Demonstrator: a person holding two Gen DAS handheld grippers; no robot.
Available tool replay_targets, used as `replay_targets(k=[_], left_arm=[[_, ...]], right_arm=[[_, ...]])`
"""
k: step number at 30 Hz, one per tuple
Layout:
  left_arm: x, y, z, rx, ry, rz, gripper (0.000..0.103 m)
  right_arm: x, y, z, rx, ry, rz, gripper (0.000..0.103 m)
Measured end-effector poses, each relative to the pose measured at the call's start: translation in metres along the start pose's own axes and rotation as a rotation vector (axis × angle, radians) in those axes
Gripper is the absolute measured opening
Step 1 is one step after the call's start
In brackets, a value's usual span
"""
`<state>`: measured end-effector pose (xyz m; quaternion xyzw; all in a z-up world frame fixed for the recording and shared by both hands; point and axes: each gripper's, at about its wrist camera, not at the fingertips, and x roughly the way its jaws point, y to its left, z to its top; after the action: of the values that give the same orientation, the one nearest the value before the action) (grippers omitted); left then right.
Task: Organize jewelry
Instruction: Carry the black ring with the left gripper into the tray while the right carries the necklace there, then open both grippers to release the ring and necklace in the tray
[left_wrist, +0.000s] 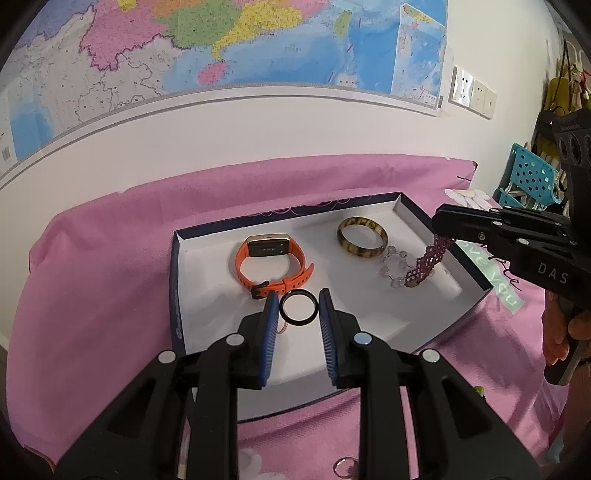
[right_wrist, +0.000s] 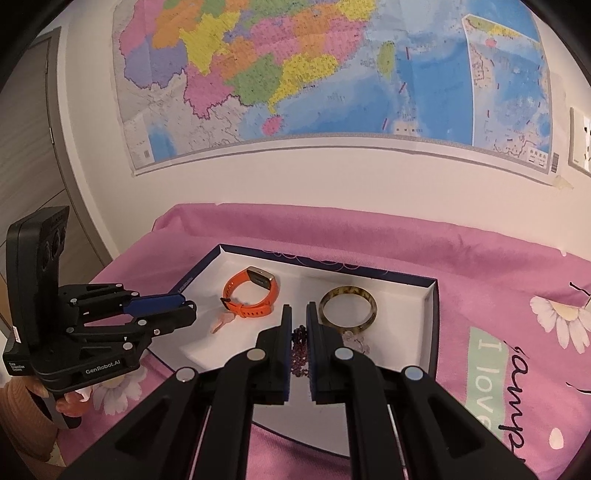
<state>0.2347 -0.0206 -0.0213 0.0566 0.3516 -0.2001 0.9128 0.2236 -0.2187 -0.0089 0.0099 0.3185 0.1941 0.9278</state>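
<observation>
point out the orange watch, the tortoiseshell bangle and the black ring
orange watch (left_wrist: 267, 246), left wrist view, on its dark face
tortoiseshell bangle (left_wrist: 362, 252), left wrist view, near side of band
black ring (left_wrist: 298, 323), left wrist view, on its lower rim

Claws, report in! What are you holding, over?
Left claw pinching black ring above tray. Right claw shut on purple beaded bracelet, lower end in tray beside clear bead bracelet. Nothing blocking.
</observation>
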Motion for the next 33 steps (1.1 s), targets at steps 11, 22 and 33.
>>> replay_targets(k=[11, 22, 33], left_arm=[[0.019, 0.002, 0.001, -0.014, 0.048, 0.003, 0.022], [0.041, 0.007, -0.002, -0.04, 0.116, 0.011, 0.022], [0.051, 0.007, -0.006, -0.041, 0.155, 0.009, 0.023]], right_arm=[[0.018, -0.006, 0.0, 0.016, 0.035, 0.002, 0.006], [0.037, -0.018, -0.005, 0.043, 0.085, -0.029, 0.006], [0.048, -0.031, -0.013, 0.067, 0.122, -0.067, 0.007]])
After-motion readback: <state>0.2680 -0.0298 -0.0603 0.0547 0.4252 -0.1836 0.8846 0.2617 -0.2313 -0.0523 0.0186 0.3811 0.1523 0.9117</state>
